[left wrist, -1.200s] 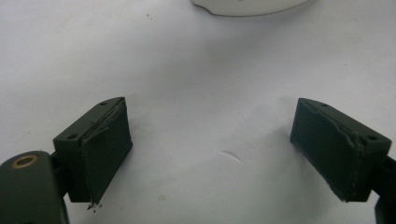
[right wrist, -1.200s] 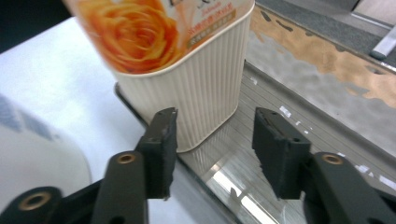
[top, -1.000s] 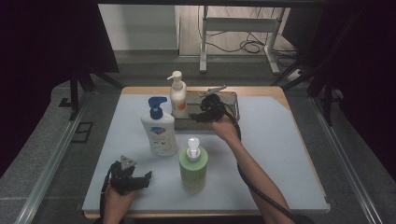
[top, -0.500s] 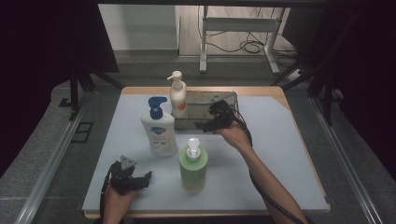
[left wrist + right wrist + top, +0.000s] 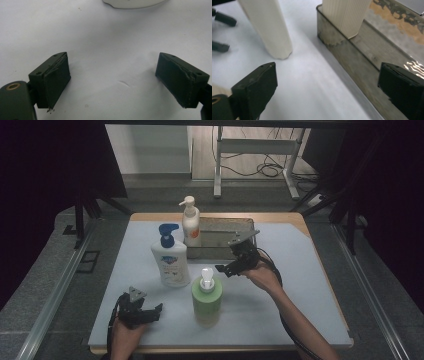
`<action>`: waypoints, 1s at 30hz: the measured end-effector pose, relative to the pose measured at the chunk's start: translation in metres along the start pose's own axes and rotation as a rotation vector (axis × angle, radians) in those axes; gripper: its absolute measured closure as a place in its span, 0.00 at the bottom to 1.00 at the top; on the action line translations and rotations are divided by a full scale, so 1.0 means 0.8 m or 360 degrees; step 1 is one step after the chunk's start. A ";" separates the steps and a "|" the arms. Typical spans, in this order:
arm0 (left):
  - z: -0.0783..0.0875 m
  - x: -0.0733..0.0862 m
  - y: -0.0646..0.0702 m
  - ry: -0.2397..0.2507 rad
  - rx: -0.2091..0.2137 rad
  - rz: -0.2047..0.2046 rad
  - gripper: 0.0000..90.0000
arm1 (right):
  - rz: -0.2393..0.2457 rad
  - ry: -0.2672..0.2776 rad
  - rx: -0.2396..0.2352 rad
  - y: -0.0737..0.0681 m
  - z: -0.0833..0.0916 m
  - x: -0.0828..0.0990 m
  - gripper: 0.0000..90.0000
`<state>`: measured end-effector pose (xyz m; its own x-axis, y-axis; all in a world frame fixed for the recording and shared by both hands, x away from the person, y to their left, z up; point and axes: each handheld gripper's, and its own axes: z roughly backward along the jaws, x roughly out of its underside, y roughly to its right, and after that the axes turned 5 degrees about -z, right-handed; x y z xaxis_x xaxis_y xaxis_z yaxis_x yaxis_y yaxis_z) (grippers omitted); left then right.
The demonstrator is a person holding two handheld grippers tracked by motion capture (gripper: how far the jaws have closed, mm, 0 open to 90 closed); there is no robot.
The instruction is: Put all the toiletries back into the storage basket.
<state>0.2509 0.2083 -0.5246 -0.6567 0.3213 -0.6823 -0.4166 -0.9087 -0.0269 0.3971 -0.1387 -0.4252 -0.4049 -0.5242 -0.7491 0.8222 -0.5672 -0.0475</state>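
Note:
A cream pump bottle [image 5: 190,222] stands in the left end of a metal tray [image 5: 225,251] at the back; the right gripper view shows its ribbed base [image 5: 347,15]. A white bottle with a blue pump [image 5: 170,259] and a green bottle with a white pump [image 5: 206,296] stand on the mat. My right gripper [image 5: 230,260] hovers just in front of the tray, right of the green bottle. Its jaws have just been opening and stand open and empty [image 5: 327,85]. My left gripper [image 5: 156,312] rests open and empty near the front edge [image 5: 112,77].
The tray's near wall [image 5: 352,70] runs close past my right jaw. The white bottle's base [image 5: 267,27] stands ahead on the left of that view. A white rounded base [image 5: 132,3] shows at the top of the left gripper view. Cables trail from both grippers.
My right gripper has drawn back from over the tray toward the person and to the right, its jaws wider apart. The bottles and the left gripper have kept still.

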 end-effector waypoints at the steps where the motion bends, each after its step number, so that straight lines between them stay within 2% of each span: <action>1: 0.000 0.000 0.000 0.0000 -0.0001 0.0001 0.13 | 0.0007 -0.0001 0.0001 -0.001 0.001 0.003 0.00; 13: 0.000 0.000 0.000 0.0001 -0.0002 0.0001 0.13 | -0.0035 0.0005 -0.0080 -0.005 0.027 0.042 0.00; 26: 0.000 0.000 0.000 0.0002 -0.0002 -0.0003 0.13 | 0.0038 0.0040 -0.0170 -0.029 0.050 0.076 0.00; 30: 0.000 0.000 0.000 0.0003 -0.0003 -0.0003 0.13 | 0.0031 0.0062 -0.0173 -0.036 0.059 0.081 0.00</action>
<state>0.2508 0.2082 -0.5247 -0.6549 0.3224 -0.6834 -0.4164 -0.9087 -0.0297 0.3282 -0.1863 -0.4415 -0.3746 -0.5081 -0.7756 0.8690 -0.4840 -0.1027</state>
